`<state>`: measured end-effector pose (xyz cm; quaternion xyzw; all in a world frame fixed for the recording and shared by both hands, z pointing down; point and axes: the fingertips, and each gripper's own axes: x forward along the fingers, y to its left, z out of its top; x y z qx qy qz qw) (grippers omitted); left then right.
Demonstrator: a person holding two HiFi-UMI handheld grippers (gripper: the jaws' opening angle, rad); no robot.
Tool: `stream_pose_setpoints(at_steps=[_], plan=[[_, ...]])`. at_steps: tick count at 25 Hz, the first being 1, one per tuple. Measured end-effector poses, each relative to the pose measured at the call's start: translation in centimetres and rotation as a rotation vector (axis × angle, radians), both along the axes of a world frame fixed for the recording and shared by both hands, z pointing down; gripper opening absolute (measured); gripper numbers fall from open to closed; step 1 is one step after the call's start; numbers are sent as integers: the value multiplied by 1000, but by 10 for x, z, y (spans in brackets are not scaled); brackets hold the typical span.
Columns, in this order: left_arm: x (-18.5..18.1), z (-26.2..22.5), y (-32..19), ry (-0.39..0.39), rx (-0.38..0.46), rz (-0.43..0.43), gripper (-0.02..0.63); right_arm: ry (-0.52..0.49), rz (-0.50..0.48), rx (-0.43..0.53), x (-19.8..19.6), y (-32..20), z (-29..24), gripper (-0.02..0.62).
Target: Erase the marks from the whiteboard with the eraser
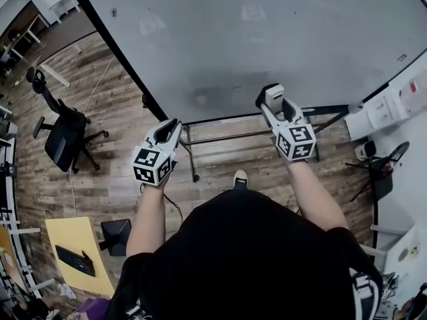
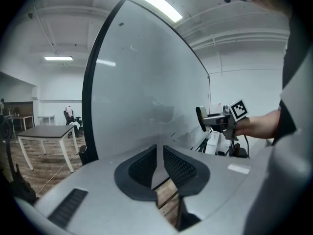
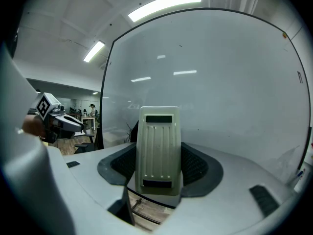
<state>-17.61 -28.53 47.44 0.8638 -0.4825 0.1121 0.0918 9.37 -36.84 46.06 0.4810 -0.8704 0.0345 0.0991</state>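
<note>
1 eraser point(image 3: 157, 151) is clamped in the right gripper point(image 1: 270, 100), held toward the whiteboard point(image 1: 267, 32) for wiping; the left gripper point(image 2: 160, 158) is closed, empty.

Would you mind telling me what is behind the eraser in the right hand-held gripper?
Behind the eraser stands the whiteboard, mostly clean; the patch directly behind it is covered, so marks there cannot be seen.

Black short-sleeved shirt point(image 1: 253, 259) on me, one pale shoe point(image 1: 240, 177) at its 12 o'clock. My left gripper point(image 1: 171, 127) and right gripper point(image 1: 269, 96): light grey shells, black ribbed pads point(image 2: 142, 168). Black-and-white marker cube point(image 1: 152, 165) behind each. Thin dark cable point(image 1: 172, 204) at the left cube's 5 o'clock.
</note>
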Motion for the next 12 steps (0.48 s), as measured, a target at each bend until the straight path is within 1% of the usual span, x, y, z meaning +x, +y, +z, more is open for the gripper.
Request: stream_pose_setpoints(at_steps=[6,12], plan=[[-9,10,-2,-3,-23,-20,54,13,-15,-33,-14,-15,23,249],[-14,20,-4,-6,-48,-29,54,36,-31,-23,-28,-30,36,249]])
